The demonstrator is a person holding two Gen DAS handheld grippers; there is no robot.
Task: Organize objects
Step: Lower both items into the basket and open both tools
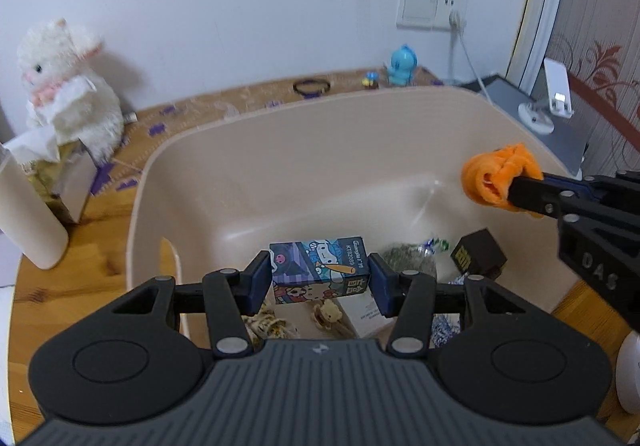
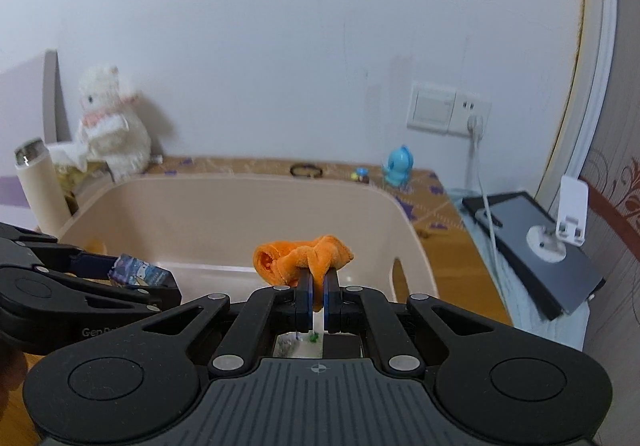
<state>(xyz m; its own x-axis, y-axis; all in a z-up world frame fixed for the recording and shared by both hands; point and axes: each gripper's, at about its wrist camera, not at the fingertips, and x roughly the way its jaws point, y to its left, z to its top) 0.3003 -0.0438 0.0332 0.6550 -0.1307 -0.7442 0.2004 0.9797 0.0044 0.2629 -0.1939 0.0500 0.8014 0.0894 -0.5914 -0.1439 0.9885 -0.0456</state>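
Hard to see: things low in the tub are partly hidden behind the left gripper. A dark box, a clear bag and a small bear show there, but the rest is too mixed up to tell.
Cut off: a white round thing sits at the picture's edge, right of the tub. What it is cannot be told.
Table: the tub stands on a wooden table.
Left of the tub: a tall cream bottle and a white plush toy.
Behind the tub: a blue toy and a black ring, near a white wall.
Right of the tub: a grey tablet with a white stand on it.
Left gripper: its jaws stand partly apart, and both pads press on a cartoon box. The box is held up over the tub.
Right gripper: its jaws are pinched tight on an orange cloth. The cloth is bunched up and held over the tub's right side.
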